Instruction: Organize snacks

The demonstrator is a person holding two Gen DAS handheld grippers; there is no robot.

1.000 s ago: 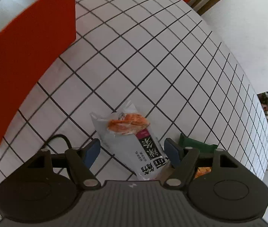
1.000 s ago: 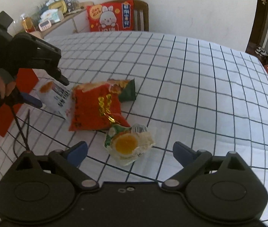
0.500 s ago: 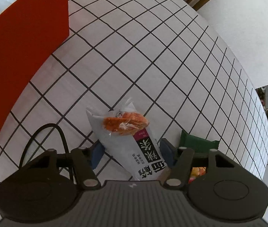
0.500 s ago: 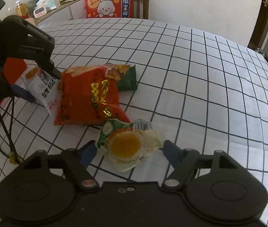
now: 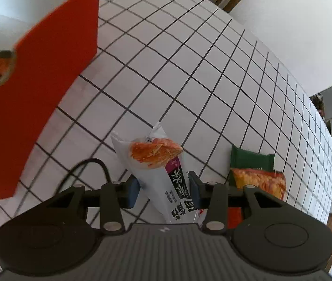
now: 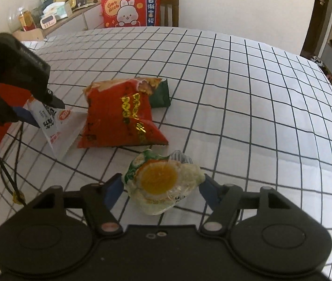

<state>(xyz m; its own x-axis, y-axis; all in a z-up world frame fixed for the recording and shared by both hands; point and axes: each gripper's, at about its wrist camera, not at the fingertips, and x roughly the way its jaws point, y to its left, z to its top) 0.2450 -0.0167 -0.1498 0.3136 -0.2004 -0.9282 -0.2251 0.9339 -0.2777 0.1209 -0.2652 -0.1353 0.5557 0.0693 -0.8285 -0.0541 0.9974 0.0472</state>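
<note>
My left gripper (image 5: 163, 188) is shut on a white snack packet (image 5: 158, 164) with an orange food picture, tilting it off the checked cloth; the packet also shows in the right wrist view (image 6: 53, 126). My right gripper (image 6: 160, 190) has its pads against both sides of a clear egg-snack packet (image 6: 161, 182) with a yellow yolk. A red snack bag (image 6: 121, 114) lies on a dark green packet (image 6: 160, 93) between them; both show in the left wrist view, the red bag (image 5: 259, 182) and the green packet (image 5: 250, 159).
A red box (image 5: 37, 93) stands at the left on the white checked tablecloth (image 6: 236, 82). A black cable (image 6: 4, 164) trails from the left gripper. A chair with a red rabbit cushion (image 6: 130, 10) and a cluttered sideboard (image 6: 56, 9) stand behind the table.
Both grippers closed from wide open: the left onto the white packet, lifting it, the right onto the egg-snack packet after moving forward to it.
</note>
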